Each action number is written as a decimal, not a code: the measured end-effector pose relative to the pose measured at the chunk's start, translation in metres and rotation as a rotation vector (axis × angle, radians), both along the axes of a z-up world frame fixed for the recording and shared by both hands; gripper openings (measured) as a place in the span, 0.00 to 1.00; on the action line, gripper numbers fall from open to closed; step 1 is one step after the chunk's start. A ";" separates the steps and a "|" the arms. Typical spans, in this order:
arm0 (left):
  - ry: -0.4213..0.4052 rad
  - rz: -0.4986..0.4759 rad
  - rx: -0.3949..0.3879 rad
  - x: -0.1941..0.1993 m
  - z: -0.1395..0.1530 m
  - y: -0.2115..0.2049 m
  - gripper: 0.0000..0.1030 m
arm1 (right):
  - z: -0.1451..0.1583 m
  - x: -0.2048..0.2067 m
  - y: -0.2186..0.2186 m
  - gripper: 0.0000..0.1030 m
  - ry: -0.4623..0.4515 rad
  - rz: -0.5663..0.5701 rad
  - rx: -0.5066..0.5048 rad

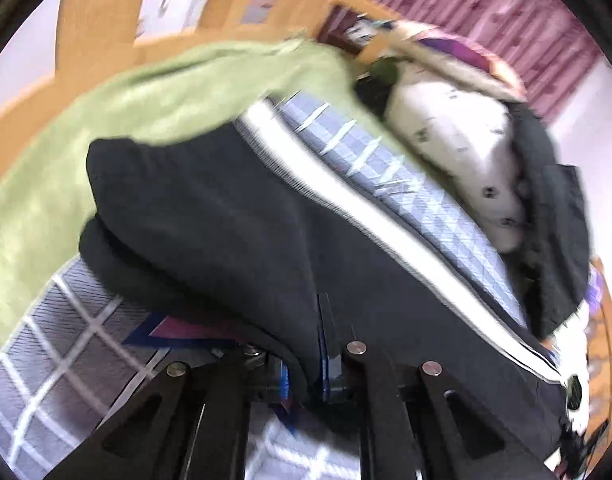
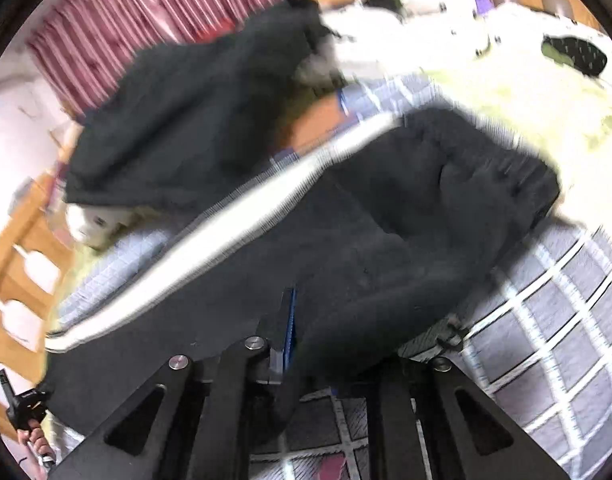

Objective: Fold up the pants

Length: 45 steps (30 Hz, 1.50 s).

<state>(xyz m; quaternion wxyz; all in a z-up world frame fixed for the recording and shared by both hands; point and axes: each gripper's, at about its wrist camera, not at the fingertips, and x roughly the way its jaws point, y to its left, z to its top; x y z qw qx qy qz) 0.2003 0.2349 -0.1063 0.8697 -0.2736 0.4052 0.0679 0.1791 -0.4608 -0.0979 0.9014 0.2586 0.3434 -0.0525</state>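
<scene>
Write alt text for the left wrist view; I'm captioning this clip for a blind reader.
The left gripper is shut on a fold of black pants with a white side stripe, on a grey checked bedspread. A green blanket lies behind them, with a wooden bed frame beyond; the picture is blurred.

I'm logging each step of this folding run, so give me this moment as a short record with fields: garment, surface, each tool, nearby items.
garment: black pants with a white side stripe, bunched
surface: grey checked bedcover
left tool: shut on the black pants
right tool: shut on the black pants
nearby items: green blanket, second dark garment, striped pink curtain
image quality: both views motion-blurred
</scene>
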 end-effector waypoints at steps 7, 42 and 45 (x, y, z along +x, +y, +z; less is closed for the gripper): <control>0.008 -0.146 0.052 -0.090 0.015 -0.028 0.11 | 0.043 -0.088 -0.045 0.10 -0.083 0.008 0.013; -0.016 -0.064 0.309 -0.217 -0.016 -0.030 0.75 | -0.010 -0.145 -0.166 0.28 -0.057 -0.190 -0.053; -0.017 -0.087 0.303 -0.220 -0.013 -0.028 0.75 | -0.045 -0.140 -0.177 0.35 0.143 -0.182 0.014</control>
